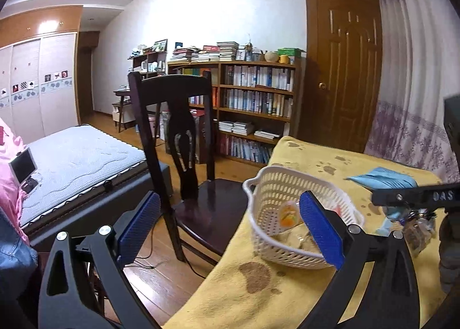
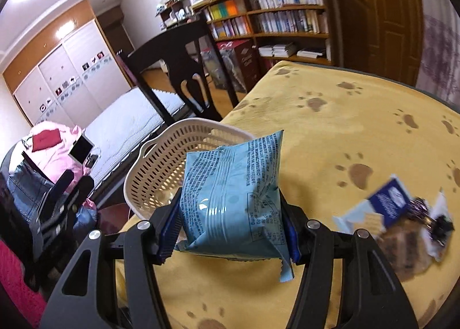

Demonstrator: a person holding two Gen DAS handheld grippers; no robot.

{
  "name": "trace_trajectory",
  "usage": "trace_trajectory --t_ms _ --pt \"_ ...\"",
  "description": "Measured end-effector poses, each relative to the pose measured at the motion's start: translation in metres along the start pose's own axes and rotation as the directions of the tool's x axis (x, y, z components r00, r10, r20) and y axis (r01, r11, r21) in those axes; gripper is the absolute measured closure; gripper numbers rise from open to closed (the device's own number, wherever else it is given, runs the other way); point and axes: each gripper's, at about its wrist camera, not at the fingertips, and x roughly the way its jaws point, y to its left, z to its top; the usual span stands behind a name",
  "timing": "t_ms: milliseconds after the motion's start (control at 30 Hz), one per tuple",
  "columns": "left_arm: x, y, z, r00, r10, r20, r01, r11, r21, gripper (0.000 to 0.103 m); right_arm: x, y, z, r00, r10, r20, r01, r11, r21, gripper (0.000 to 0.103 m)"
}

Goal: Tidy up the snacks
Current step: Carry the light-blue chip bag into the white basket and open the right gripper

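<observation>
A white perforated basket (image 1: 267,188) (image 2: 161,162) stands near the left edge of the yellow paw-print cloth (image 1: 310,156) (image 2: 330,133). It holds a jelly cup (image 1: 288,215) and several pale wrapped snacks (image 1: 296,240). My left gripper (image 1: 230,228) is open, its right pad in front of the basket and its left pad out over the chair. My right gripper (image 2: 230,219) is shut on a light blue snack bag (image 2: 233,194) (image 1: 382,181), lifted just right of the basket. More snacks (image 2: 402,214) lie blurred at the right.
A dark wooden chair (image 1: 184,142) (image 2: 172,56) stands against the table's left side. Beyond it are a bed (image 1: 77,156), a bookshelf (image 1: 253,99) and a brown door (image 1: 345,70). The far half of the cloth carries nothing.
</observation>
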Motion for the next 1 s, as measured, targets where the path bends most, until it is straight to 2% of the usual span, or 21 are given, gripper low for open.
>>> trace_trajectory --t_ms 267,433,500,567,600,767,1000 --pt "0.007 0.008 -0.004 1.000 -0.010 -0.016 0.010 0.999 -0.033 0.004 0.051 0.038 0.028 0.998 -0.035 -0.046 0.035 0.999 0.002 0.044" --pt "0.009 0.017 -0.004 1.000 -0.013 -0.016 0.012 0.998 -0.058 0.004 0.085 0.046 0.039 0.995 -0.063 -0.074 0.069 0.994 0.088 0.043" --pt "0.011 0.020 -0.004 1.000 -0.012 -0.018 0.011 0.997 -0.071 0.004 0.096 0.049 0.039 0.995 -0.038 -0.097 0.049 0.992 0.114 0.042" --pt "0.012 0.020 -0.005 1.000 -0.010 -0.019 0.009 0.997 -0.074 0.004 0.101 0.054 0.036 0.994 0.021 -0.106 -0.009 0.993 0.117 0.039" --pt "0.014 0.021 -0.006 1.000 -0.006 -0.025 0.005 0.997 -0.076 0.004 0.101 0.057 0.035 0.994 0.035 -0.102 -0.023 0.994 0.109 0.036" --pt "0.015 0.024 -0.005 1.000 -0.003 -0.024 0.001 0.996 -0.084 0.004 0.094 0.070 0.028 0.990 0.095 -0.104 -0.089 0.994 0.056 0.036" --pt "0.014 0.023 -0.005 1.000 -0.005 -0.022 0.004 0.997 -0.079 0.004 0.100 0.079 0.018 0.980 0.133 -0.148 -0.129 0.991 0.032 0.036"
